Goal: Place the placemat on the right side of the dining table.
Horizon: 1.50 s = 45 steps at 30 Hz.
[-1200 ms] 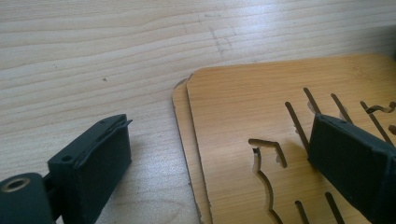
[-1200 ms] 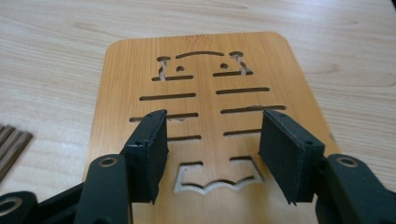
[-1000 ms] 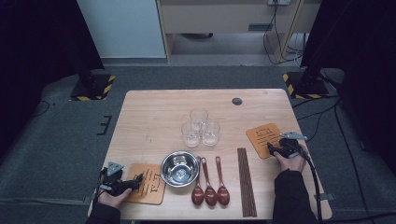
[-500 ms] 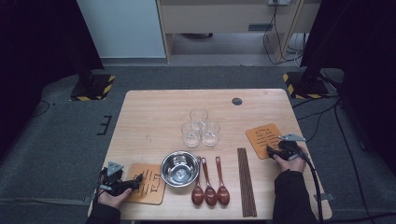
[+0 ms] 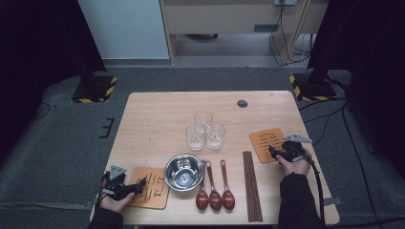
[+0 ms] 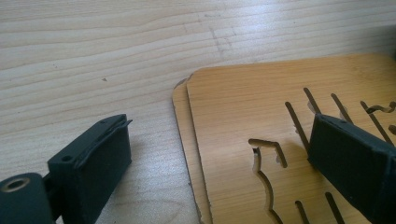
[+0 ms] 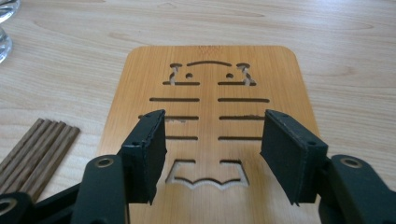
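Two stacked bamboo coasters [image 5: 152, 188] [image 6: 243, 102] lie at the table's front left. My left gripper [image 5: 138, 184] [image 6: 219, 140] rests open at their left edge, with one jaw on the bare wood and the other over the top coaster. A single cut-out coaster [image 5: 265, 140] [image 7: 210, 60] lies at the right. My right gripper [image 5: 272, 152] [image 7: 212, 140] hovers open just above its near end. Its jaws have just been closing, with nothing gripped between them.
A steel bowl [image 5: 183, 171] sits front centre, beside three brown spoons [image 5: 215, 196] and a bundle of dark chopsticks [image 5: 251, 185] [image 7: 37, 149]. Three glasses [image 5: 205, 130] cluster mid-table. A small black disc [image 5: 242, 103] lies near the far edge.
My right gripper has edged slightly left over its coaster. The left hand has kept still.
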Motion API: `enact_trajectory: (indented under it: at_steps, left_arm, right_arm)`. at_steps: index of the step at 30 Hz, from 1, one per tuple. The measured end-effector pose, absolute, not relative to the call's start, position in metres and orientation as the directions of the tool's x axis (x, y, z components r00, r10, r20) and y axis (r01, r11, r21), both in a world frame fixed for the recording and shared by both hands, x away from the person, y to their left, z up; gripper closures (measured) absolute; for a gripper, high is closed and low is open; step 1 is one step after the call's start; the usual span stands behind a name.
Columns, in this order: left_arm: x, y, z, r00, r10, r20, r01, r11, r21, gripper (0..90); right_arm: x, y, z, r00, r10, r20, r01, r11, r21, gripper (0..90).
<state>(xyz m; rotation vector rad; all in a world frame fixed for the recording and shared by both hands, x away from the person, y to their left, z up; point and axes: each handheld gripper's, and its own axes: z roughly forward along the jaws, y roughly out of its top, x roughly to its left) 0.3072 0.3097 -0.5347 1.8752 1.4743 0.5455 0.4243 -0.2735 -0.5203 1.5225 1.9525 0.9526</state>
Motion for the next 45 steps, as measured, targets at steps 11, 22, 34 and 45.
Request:
enact_trajectory:
  at_steps: [11, 22, 34, 45]
  left_arm:
    - [0.307, 0.31, -0.535, 0.27, 0.959, -0.084, 0.674, -0.126, 0.728, 5.0]
    - [0.307, 0.31, -0.535, 0.271, 0.959, -0.082, 0.674, -0.128, 0.728, 5.0]
    - [0.307, 0.31, -0.535, 0.27, 0.959, -0.083, 0.674, -0.127, 0.728, 5.0]
    - [0.307, 0.31, -0.535, 0.271, 0.959, -0.082, 0.674, -0.128, 0.728, 5.0]
  right_arm:
    - [0.436, -0.266, -0.531, -0.268, 0.963, 0.039, 0.652, 0.152, 0.743, 43.3]
    - [0.44, -0.257, -0.534, -0.227, 0.974, -0.005, 0.638, 0.152, 0.755, 41.2]
    - [0.436, -0.262, -0.537, -0.077, 0.997, -0.008, 0.631, 0.055, 0.774, 42.9]
    - [0.434, -0.255, -0.537, 0.002, 1.0, -0.007, 0.634, 0.004, 0.773, 43.0]
